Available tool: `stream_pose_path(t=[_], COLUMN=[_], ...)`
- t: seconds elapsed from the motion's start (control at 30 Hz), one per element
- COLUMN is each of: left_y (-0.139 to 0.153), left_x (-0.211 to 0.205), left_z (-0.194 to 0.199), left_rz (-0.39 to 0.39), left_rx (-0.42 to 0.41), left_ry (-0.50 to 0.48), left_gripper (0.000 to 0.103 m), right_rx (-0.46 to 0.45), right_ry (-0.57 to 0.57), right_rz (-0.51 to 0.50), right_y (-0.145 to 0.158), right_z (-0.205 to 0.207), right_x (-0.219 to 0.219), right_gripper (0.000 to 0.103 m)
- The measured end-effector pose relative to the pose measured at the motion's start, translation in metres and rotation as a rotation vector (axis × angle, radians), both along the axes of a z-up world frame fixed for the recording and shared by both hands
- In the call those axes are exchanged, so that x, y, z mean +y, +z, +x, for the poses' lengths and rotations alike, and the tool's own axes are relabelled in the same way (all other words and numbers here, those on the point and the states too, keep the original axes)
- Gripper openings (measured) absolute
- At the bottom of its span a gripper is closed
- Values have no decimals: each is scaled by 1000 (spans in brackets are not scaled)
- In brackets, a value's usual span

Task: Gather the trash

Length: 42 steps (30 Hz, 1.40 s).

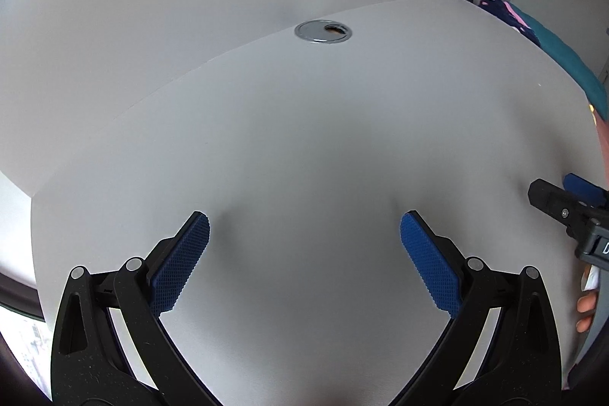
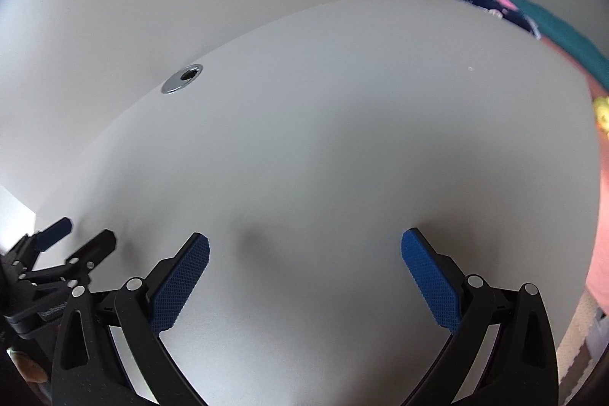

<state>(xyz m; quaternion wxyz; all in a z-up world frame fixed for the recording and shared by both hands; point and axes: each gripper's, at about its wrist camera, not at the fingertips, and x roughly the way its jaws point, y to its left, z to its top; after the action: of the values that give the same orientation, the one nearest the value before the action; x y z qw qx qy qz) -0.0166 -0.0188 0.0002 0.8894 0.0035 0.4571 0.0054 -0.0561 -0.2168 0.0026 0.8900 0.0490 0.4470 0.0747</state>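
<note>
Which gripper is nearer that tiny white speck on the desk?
Probably the right gripper: open, empty, and on the speck's side. The left gripper, also open, sits further left.

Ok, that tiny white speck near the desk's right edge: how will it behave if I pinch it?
The speck looks light, so it would probably skid on the smooth desk when nudged. It seems far smaller than the blue pads, so pinching may miss.

A plain white table [image 1: 304,139] spreads out ahead of the fingers. Far beyond them, near its back edge, a round metal cable hole [image 1: 322,31] is set into it. A tiny white speck [image 2: 470,68] lies ahead and right of the right fingers.
</note>
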Motion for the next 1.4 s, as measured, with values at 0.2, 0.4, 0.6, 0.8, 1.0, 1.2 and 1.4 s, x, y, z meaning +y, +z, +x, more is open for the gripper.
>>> stream_pose_path(t=[0.2, 0.4, 0.6, 0.8, 1.0, 1.2, 1.4], left_y=[-2, -1, -1, -1, -1, -1, -1], left_x=[4, 1, 2, 2, 2, 3, 3], left_z=[1, 1, 1, 0, 0, 0, -1], left_rz=[-5, 2, 2, 2, 2, 2, 2], left_rx=[7, 10, 10, 10, 10, 10, 10], left_ry=[7, 16, 15, 15, 14, 14, 14], left_gripper=[97, 97, 97, 97, 97, 97, 97], right_rx=[-19, -6, -6, -6, -6, -6, -7], right_ry=[-47, -47, -47, -47, -47, -46, -46], right_rz=[-72, -128, -126, -127, -127, -126, -126], right_y=[-5, -6, -7, -7, -7, -7, -8], right_z=[2, 4, 4, 4, 4, 3, 3], right_x=[7, 11, 10, 11, 11, 10, 10], right_gripper=[101, 101, 101, 101, 101, 101, 101])
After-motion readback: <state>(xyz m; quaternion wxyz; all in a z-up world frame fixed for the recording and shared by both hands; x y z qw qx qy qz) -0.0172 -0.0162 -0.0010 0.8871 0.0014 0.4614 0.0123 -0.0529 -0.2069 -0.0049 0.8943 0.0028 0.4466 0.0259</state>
